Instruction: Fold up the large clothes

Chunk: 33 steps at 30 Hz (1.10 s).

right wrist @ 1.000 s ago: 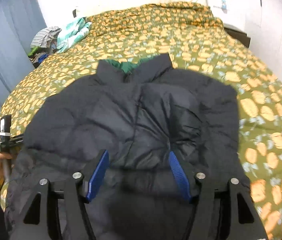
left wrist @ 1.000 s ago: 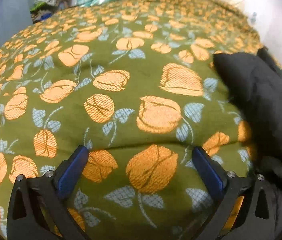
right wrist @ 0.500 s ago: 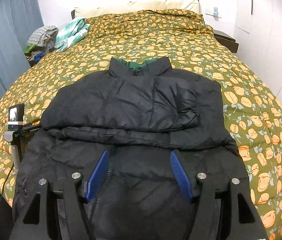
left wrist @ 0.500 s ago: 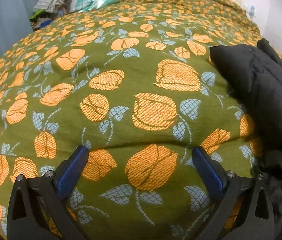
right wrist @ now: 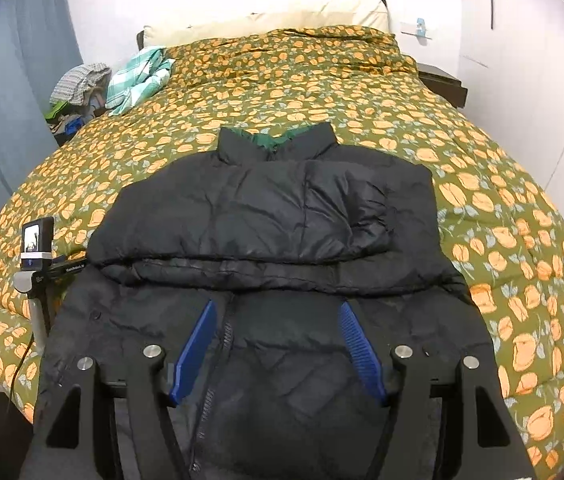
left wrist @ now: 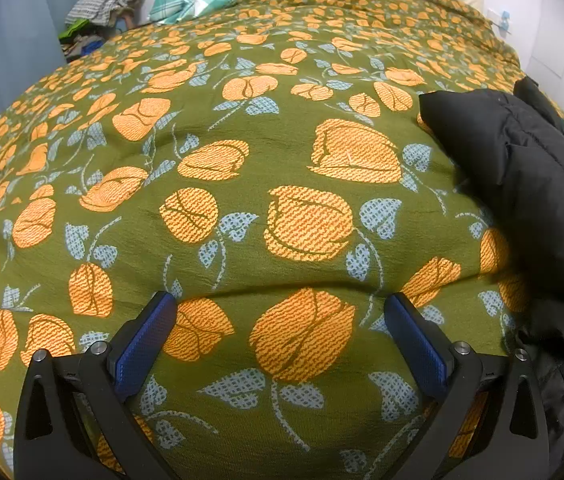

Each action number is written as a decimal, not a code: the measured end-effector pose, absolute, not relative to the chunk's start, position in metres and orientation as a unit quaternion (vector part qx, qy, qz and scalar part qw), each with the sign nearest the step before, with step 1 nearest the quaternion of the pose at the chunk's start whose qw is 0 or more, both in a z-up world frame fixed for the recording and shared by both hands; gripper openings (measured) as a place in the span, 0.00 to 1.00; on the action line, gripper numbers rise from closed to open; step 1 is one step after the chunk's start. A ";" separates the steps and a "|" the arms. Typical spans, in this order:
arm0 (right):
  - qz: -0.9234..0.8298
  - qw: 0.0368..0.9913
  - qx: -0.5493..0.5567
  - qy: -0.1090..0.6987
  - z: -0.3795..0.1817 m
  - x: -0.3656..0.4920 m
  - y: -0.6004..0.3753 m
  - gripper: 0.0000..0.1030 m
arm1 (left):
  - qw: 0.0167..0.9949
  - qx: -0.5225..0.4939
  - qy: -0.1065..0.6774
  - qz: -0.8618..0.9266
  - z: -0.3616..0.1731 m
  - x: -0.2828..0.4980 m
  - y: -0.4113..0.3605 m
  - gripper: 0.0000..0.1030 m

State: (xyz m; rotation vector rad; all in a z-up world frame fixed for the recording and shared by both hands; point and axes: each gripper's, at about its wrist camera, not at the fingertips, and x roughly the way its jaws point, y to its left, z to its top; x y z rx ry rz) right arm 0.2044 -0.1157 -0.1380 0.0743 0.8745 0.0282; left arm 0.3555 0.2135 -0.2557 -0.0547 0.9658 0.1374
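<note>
A black puffer jacket lies flat on the bed, collar at the far end, both sleeves folded across its chest. My right gripper is open and empty, hovering above the jacket's lower front by the zipper. My left gripper is open and empty, low over the bedspread to the left of the jacket; the jacket's left edge shows at the right of that view. The left gripper's body shows at the jacket's left side in the right wrist view.
The bed has a green bedspread with orange flowers. A teal plaid cloth lies at its far left corner, and a pile of clothes sits beside the bed. A dark nightstand stands at the far right.
My right gripper has pulled back and risen, so the whole jacket with its folded sleeves now shows. My left gripper has shifted slightly beside the jacket.
</note>
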 end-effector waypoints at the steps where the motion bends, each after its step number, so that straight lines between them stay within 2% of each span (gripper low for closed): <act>1: 0.013 0.906 0.037 0.421 -0.137 0.202 -0.119 0.64 | 0.883 -0.026 0.464 0.066 -0.256 0.356 0.214 1.00; 4: 0.005 0.910 0.045 0.412 -0.131 0.193 -0.133 0.67 | 0.883 -0.026 0.464 0.066 -0.256 0.356 0.213 1.00; 5: 0.003 0.911 0.052 0.410 -0.130 0.189 -0.138 0.70 | 0.883 -0.026 0.464 0.066 -0.256 0.355 0.214 1.00; 6: -0.002 0.912 0.059 0.406 -0.129 0.186 -0.143 0.78 | 0.883 -0.026 0.464 0.066 -0.256 0.355 0.213 1.00; 7: -0.005 0.913 0.065 0.402 -0.129 0.183 -0.148 0.80 | 0.883 -0.026 0.464 0.066 -0.256 0.355 0.214 1.00; 28: -0.079 0.911 0.121 0.385 -0.137 0.107 -0.265 0.80 | 0.883 -0.032 0.463 0.076 -0.255 0.348 0.212 1.00; 33: -0.077 0.907 0.143 0.388 -0.145 0.105 -0.271 0.80 | 0.863 -0.038 0.495 0.091 -0.249 0.348 0.208 1.00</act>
